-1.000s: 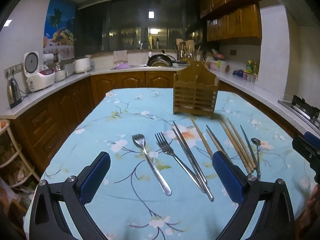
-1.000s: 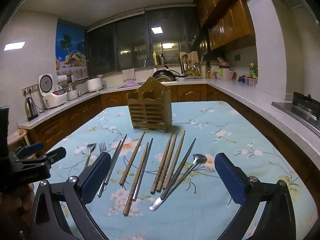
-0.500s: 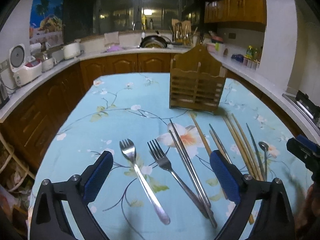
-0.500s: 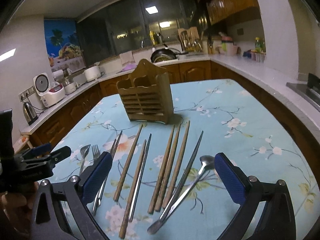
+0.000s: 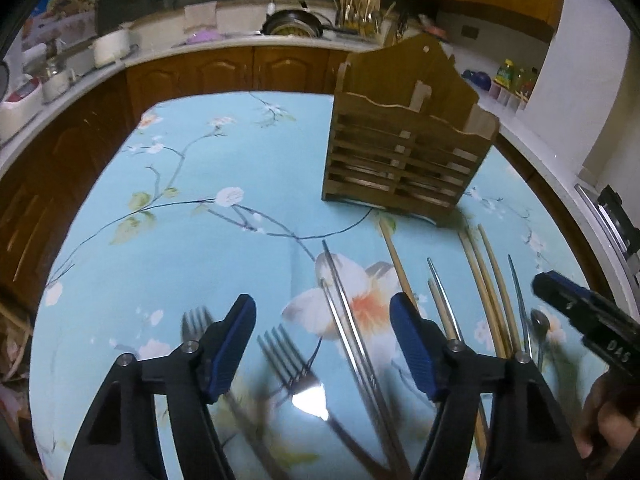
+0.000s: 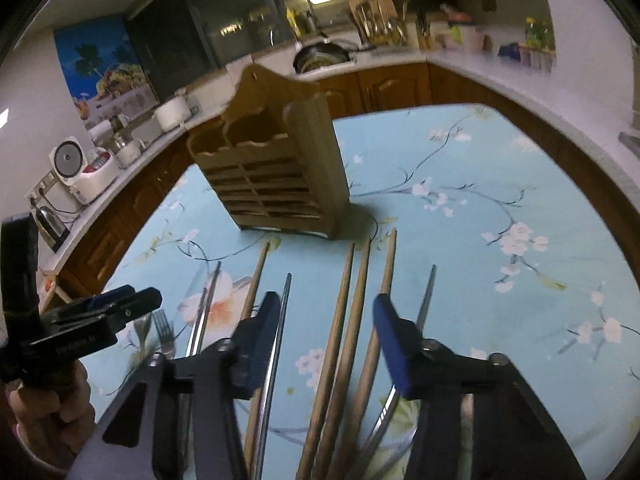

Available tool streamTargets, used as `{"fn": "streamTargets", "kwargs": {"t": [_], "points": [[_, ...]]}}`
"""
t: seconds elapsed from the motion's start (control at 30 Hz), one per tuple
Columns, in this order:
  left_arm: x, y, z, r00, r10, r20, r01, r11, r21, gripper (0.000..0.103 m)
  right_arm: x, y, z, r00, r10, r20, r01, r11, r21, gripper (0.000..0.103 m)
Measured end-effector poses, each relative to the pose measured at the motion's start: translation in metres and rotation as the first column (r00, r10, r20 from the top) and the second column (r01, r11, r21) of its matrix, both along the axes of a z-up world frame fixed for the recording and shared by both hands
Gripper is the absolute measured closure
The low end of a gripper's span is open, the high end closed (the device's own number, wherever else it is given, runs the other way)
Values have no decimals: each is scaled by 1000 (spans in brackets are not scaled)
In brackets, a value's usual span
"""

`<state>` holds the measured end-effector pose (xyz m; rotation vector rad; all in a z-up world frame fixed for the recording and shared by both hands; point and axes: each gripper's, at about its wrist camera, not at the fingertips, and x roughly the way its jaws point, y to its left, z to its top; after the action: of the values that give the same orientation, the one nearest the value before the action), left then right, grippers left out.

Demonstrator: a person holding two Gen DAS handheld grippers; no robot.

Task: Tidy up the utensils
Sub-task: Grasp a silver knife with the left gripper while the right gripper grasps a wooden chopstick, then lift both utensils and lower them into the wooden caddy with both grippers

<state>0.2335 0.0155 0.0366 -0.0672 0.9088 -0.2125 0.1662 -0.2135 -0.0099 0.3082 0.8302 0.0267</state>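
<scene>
My left gripper (image 5: pixel 322 316) is closing over a fork (image 5: pixel 294 368), my right gripper (image 6: pixel 324 312) over three wooden chopsticks (image 6: pixel 348 320), neither pinched.

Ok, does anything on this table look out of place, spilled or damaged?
Nothing spilled or broken. The oddity is the task itself: the wooden utensil holder shows no utensils sticking out, while forks, metal chopsticks, wooden chopsticks and a spoon lie loose on the floral tablecloth.
</scene>
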Motion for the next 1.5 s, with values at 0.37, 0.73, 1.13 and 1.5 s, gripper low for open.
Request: {"fn": "streamTargets", "kwargs": {"t": [0.37, 0.73, 1.13, 1.5], "points": [[58, -21, -27, 992, -46, -115, 48, 999, 18, 53, 61, -4, -30, 992, 19, -129, -18, 1000, 15, 85], [91, -41, -54, 988, -73, -137, 88, 990, 109, 96, 84, 3, -46, 982, 33, -183, -51, 994, -95, 96], [65, -32, -23, 993, -88, -76, 89, 996, 6, 100, 59, -3, -9, 996, 40, -83, -40, 999, 6, 98], [-3, 5, 56, 994, -60, 86, 70, 990, -122, 100, 20, 2, 60, 996, 34, 87, -38, 998, 49, 98]]}}
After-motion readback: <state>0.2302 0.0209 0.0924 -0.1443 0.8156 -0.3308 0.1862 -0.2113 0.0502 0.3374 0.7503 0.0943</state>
